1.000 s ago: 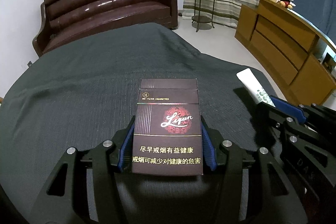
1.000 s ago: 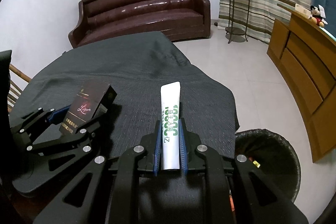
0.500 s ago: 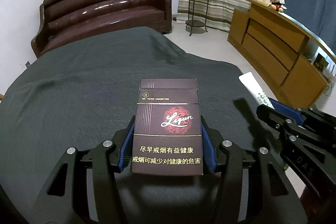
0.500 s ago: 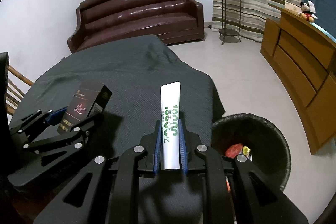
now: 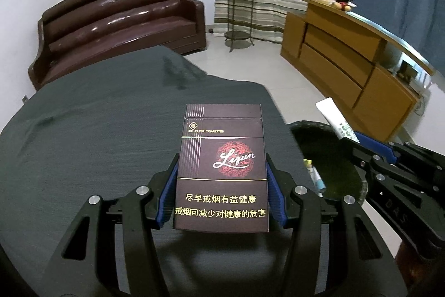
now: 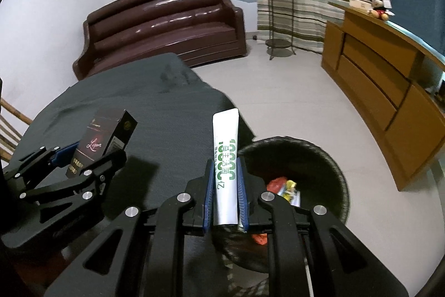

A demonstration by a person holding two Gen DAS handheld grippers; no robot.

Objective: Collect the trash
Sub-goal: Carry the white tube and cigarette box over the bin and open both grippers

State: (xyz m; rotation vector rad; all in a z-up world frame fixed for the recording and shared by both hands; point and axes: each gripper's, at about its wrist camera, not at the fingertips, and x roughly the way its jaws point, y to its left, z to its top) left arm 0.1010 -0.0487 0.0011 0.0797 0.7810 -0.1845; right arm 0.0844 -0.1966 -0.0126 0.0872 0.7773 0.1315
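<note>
The left gripper point(image 5: 221, 185) is clamped on a dark cigarette pack point(image 5: 221, 169), its blue pads pressed against both long sides; the pack stands upright in the lower centre of the left wrist view, just as it did a second ago. The right gripper point(image 6: 224, 194) is closed on a white tube point(image 6: 225, 166) with green print, which points up from between the pads at the lower centre of the right wrist view, its grip unchanged as well.

What differs is the background. A second ago the black trash bin point(image 6: 338, 174) sat at the lower right edge of the right wrist view, off to the side of the tube. Now it fills the lower centre-right, and the tube and pads overlap its near left rim, with red and yellow wrappers point(image 6: 283, 185) visible inside. In the left wrist view the bin point(image 5: 306, 127) has newly appeared at the right, beside the edge of the dark tablecloth point(image 5: 83, 144), with the right gripper point(image 5: 358, 141) and its tube point(image 5: 332, 113) above it. The pack is above the cloth, left of the bin. The brown sofa point(image 6: 161, 27) and wooden cabinet point(image 6: 383, 80) have shifted leftward in frame.
</note>
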